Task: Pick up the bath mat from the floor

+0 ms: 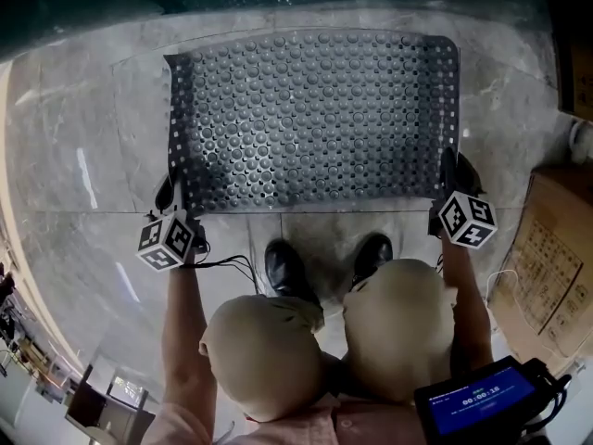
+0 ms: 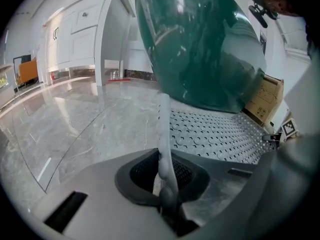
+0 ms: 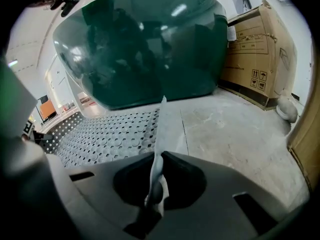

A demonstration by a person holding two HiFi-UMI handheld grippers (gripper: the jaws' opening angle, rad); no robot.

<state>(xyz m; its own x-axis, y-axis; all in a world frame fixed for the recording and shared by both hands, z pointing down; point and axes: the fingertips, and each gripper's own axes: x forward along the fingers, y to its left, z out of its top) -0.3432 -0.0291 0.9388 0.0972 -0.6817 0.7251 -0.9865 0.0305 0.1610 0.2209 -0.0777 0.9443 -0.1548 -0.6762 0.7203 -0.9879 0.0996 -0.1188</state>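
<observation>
The grey studded bath mat (image 1: 310, 119) lies spread on the marble floor (image 1: 83, 156) in front of me. Only its two near corners are turned up, and the rest is flat. My left tool (image 2: 164, 176) is pinched shut on the thin edge at the near left corner, and my right tool (image 3: 156, 181) is clamped the same way on the near right corner. Each holds only a narrow strip of rubber, so I judge the edge could slide out once the mat's full weight hangs from it. If the underside clings to the polished stone, a quick pull might tear it free from one side only. Lifting one hand ahead of the other would let the sheet sag and fold in the middle. My shoes (image 1: 283, 267) stand near the front edge but apart from it, so a step forward could pin the mat down. The far edge lies close under a dark green tub (image 3: 145, 49), whose inside no view shows. The cardboard boxes (image 3: 255, 54) to my right are closed, so I cannot tell what they hold.
</observation>
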